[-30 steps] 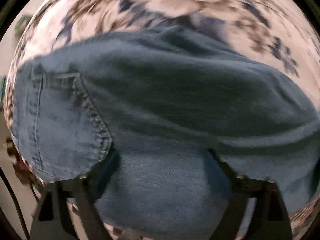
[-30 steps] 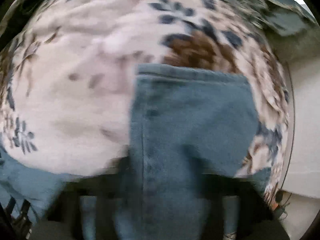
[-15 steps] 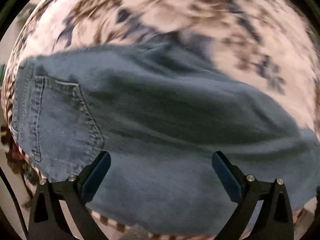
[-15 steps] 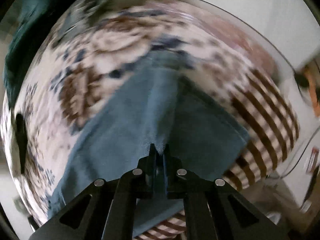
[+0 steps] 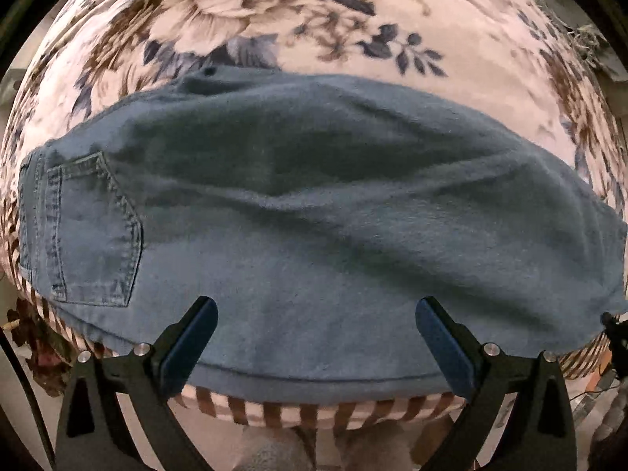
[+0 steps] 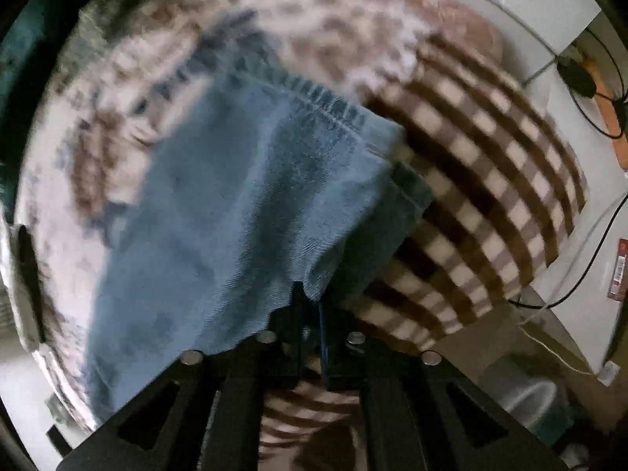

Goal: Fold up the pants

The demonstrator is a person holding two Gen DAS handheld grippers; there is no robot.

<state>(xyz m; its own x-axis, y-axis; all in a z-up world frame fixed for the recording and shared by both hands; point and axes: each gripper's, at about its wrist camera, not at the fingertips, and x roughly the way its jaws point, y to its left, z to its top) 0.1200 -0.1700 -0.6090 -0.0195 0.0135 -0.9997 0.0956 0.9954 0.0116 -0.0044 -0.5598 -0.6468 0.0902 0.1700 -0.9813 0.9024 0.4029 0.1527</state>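
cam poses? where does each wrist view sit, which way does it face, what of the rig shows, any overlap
Left wrist: sits on the left gripper, looking forward and down at the jeans flat on the floral blanket; both fingers show, spread wide, holding nothing.
Right wrist: sits on the right gripper, looking along a lifted fold of the jeans, blurred; its fingers are closed on the denim edge.
Shared: the jeans and the blanket with its striped border.
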